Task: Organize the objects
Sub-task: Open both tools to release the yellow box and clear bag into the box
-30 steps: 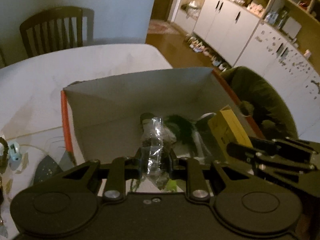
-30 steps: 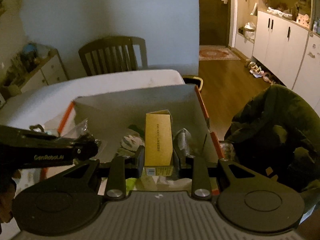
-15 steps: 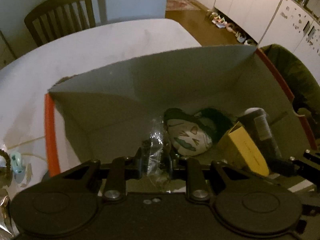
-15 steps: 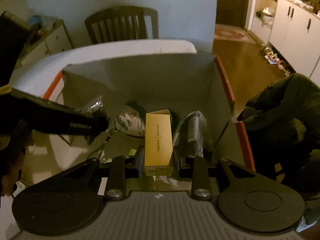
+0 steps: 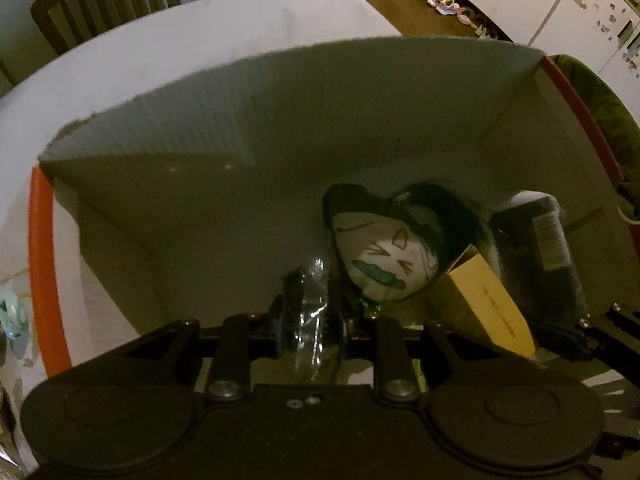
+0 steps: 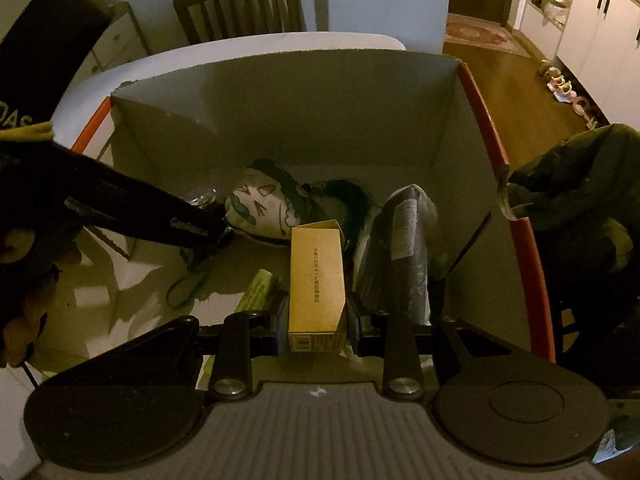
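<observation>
A large cardboard box [image 5: 240, 128] with orange edges stands on the white table. My left gripper [image 5: 312, 280] reaches down into it with a clear plastic bag [image 5: 314, 312] between its pads; its jaws are opening a little. In the right wrist view that gripper [image 6: 208, 216] and the bag [image 6: 202, 198] hang at the box's left. My right gripper [image 6: 316, 304] is shut on a yellow-brown carton [image 6: 318, 280], held low inside the box. The carton [image 5: 492, 308] also shows in the left wrist view.
On the box floor lie a cat-face pouch [image 6: 260, 208], a dark wrapped packet [image 6: 404, 248], a green packet [image 6: 258, 286] and a looped cord [image 6: 188, 288]. A green jacket [image 6: 580, 200] hangs right of the box. A wooden chair [image 6: 248, 8] stands behind the table [image 6: 120, 76].
Both grippers have sunk into the box and tipped more steeply downward, still carrying the bag and the carton. The box floor and its contents now fill more of both views.
</observation>
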